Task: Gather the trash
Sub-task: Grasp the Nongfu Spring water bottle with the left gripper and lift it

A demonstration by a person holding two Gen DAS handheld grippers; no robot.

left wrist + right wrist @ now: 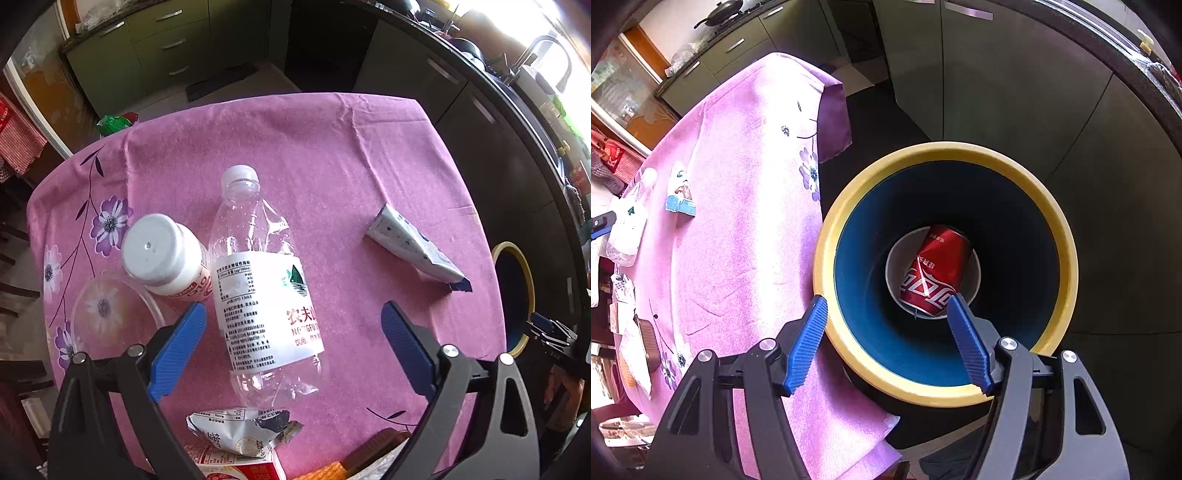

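Observation:
My left gripper [293,314] is open above a clear plastic water bottle [258,280] lying on the pink tablecloth [332,155]. A small white-capped drink bottle [166,258] lies left of it. A crumpled wrapper [413,245] lies to the right, a crushed carton [240,432] near the front edge. My right gripper [886,306] is open and empty above the yellow-rimmed blue bin [1067,236], which holds a red cola can [936,271]. The water bottle [628,225] and a wrapper [679,195] also show in the right wrist view.
A clear glass dish [110,314] sits at the table's left front. The bin [513,295] stands on the floor off the table's right edge. Green cabinets [155,48] and a dark counter [517,122] surround the table. More packaging [639,339] lies along the table's near edge.

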